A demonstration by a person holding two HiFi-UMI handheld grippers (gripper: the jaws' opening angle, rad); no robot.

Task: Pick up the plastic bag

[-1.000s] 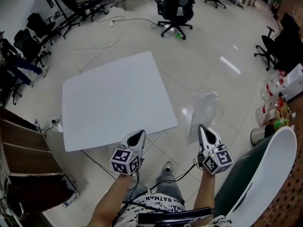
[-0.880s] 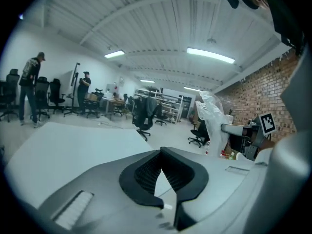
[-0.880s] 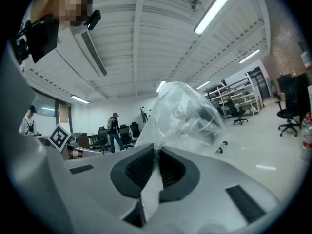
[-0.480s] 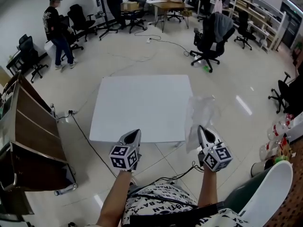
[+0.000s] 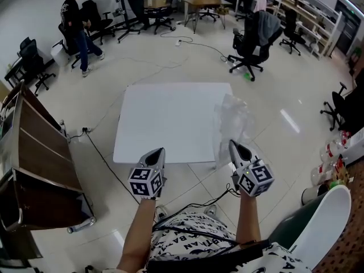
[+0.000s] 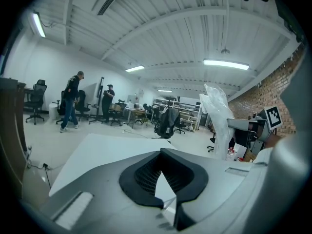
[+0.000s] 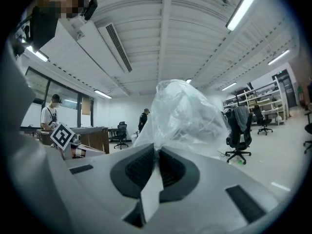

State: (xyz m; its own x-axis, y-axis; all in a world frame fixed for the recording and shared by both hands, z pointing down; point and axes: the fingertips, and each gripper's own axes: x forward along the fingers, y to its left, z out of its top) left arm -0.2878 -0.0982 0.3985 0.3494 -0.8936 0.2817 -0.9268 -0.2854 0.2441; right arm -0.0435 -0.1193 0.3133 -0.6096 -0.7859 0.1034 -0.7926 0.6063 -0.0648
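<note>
At right tool [image 7: 157,151] tip: crinkly clear plastic bag [image 7: 187,112], v. puffy.

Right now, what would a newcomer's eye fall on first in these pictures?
The clear bag comes first. It billows up from the right tongs, which are shut on its bunched end, and in the head view it shows against the right edge of the white table. The left tongs are shut and empty, at the table's near edge.
</note>
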